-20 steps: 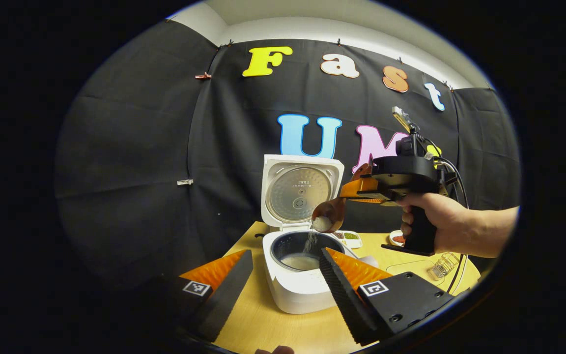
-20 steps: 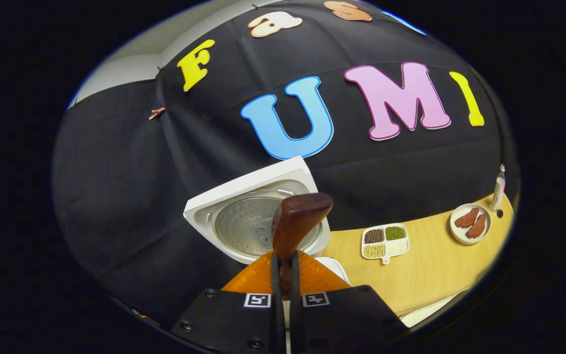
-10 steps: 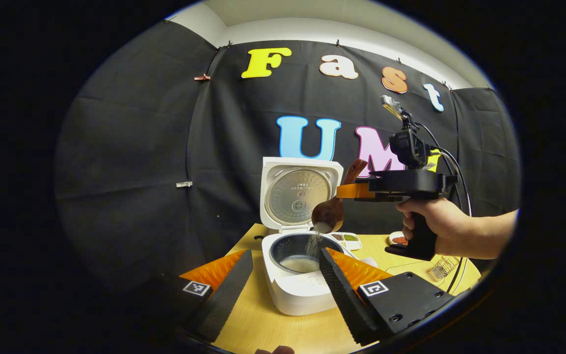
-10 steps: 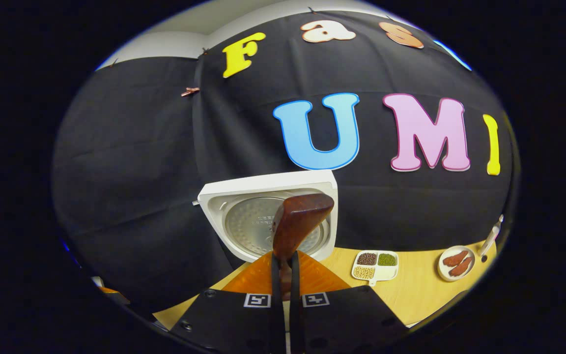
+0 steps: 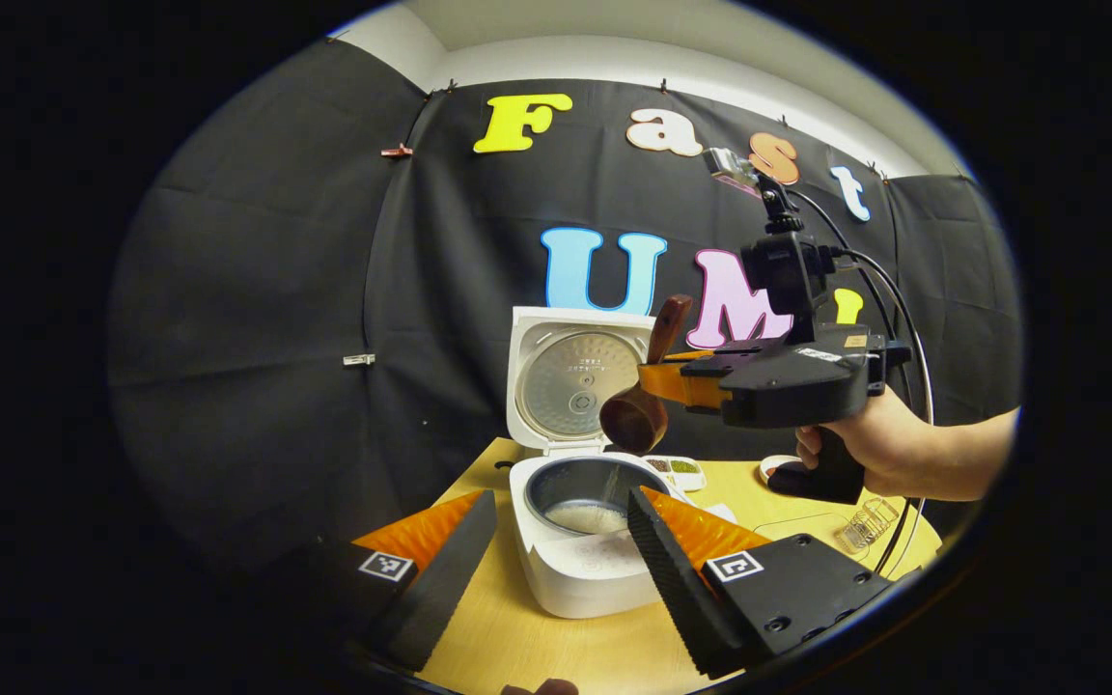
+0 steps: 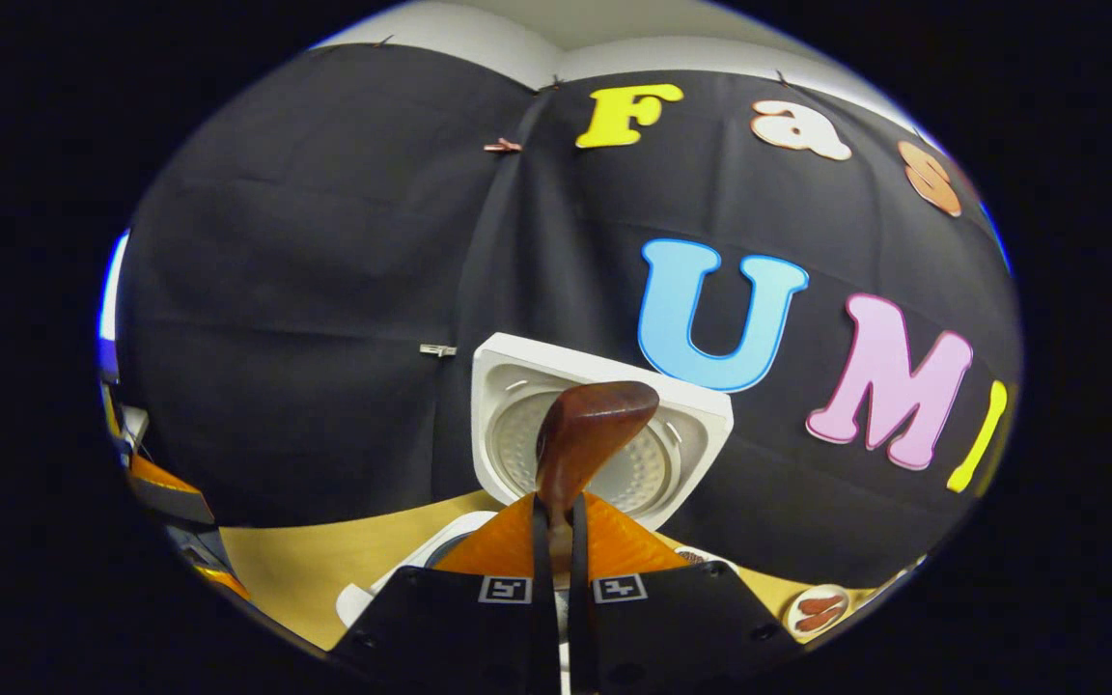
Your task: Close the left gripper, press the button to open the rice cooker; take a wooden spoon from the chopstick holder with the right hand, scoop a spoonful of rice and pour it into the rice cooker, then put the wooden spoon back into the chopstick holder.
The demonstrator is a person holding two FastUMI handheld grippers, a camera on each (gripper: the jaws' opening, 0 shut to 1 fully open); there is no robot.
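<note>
Nearest you in the left gripper view, your left gripper [image 5: 556, 541] stands with its fingers spread wide and nothing between them. Just past them on the table [image 5: 508, 637] sits the rice cooker [image 5: 580, 526], lid up (white rice lies in its pot). Above the pot, your right gripper [image 5: 662, 378] pinches the wooden spoon [image 5: 641, 410] by its handle, bowl hanging low. Farther right lies a wire holder [image 5: 863, 526].

Left gripper view faces rice cooker [image 5: 575, 502] from nearby, right gripper view above, sharing its lid [image 6: 604, 434]
</note>
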